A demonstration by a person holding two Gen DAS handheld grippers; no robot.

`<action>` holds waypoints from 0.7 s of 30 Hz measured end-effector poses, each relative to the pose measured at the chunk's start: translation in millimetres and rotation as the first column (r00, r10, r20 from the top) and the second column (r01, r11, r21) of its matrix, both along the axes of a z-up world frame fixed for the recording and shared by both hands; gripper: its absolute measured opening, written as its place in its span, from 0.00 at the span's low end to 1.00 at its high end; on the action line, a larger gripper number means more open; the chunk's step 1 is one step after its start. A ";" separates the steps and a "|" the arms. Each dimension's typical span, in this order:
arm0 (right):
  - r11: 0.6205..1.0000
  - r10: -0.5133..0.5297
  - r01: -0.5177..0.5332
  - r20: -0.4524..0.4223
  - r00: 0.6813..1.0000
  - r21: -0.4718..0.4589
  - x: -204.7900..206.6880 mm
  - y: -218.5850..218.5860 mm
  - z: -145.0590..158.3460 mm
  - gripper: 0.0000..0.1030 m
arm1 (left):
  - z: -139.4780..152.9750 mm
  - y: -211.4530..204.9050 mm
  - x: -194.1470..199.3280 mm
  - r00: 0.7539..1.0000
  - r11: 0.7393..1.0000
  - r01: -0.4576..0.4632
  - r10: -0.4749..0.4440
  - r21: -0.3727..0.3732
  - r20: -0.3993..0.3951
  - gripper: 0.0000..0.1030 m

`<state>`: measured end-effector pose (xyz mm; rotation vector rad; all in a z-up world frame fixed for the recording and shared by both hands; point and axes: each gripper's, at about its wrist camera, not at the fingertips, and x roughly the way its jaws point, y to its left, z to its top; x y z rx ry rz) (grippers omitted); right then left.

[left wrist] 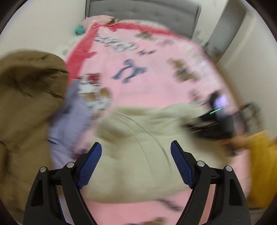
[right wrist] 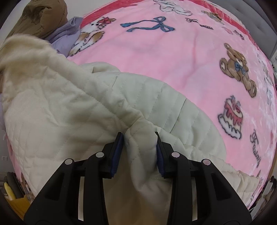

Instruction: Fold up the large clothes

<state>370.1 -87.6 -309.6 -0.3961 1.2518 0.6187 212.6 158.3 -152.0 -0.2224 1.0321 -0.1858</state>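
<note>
Cream quilted jacket [right wrist: 83, 110] clamped by right gripper [right wrist: 139, 138]; left gripper [left wrist: 135, 147] gapes empty; blanket [right wrist: 173, 57] perhaps reads "Fantasy".

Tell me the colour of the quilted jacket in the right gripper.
Cream, the quilted jacket; clearest in the right wrist view.

We count three garments: one cream quilted jacket [right wrist: 97, 107] at centre, one brown coat [right wrist: 43, 15] upper left, one lilac garment [right wrist: 69, 32] beside it; one pink blanket [right wrist: 173, 57]; two grippers.
</note>
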 end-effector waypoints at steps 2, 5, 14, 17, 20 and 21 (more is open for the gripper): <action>1.000 -0.007 0.007 0.001 1.000 -0.004 -0.2 0.1 0.3 0.33 | 18.3 15.6 -13.0 0.998 0.991 -0.031 0.038 -0.127 0.056 0.81; 1.000 -0.028 0.028 -0.001 1.000 0.012 -0.7 -2.8 4.0 0.34 | 21.3 22.6 -18.4 0.984 0.988 -0.151 0.147 0.036 0.101 0.90; 0.975 -0.165 0.151 0.074 0.983 0.165 -18.5 -26.3 38.6 0.53 | -109.6 -43.9 83.0 1.000 1.000 0.001 -0.002 -0.028 -0.018 0.82; 0.958 -0.203 0.141 0.244 0.948 0.249 -45.1 -47.2 75.2 0.55 | -150.8 -40.8 102.2 0.989 0.992 -0.096 0.085 -0.088 -0.123 0.81; 0.965 -0.225 0.147 0.393 0.891 0.219 -69.6 -82.4 98.9 0.46 | -170.2 -48.2 102.2 0.986 0.995 -0.082 0.074 -0.051 -0.152 0.81; 0.971 -0.217 0.151 0.408 0.887 0.187 -73.5 -94.2 98.3 0.40 | -173.1 -49.9 101.5 0.986 0.996 -0.077 0.071 -0.035 -0.148 0.81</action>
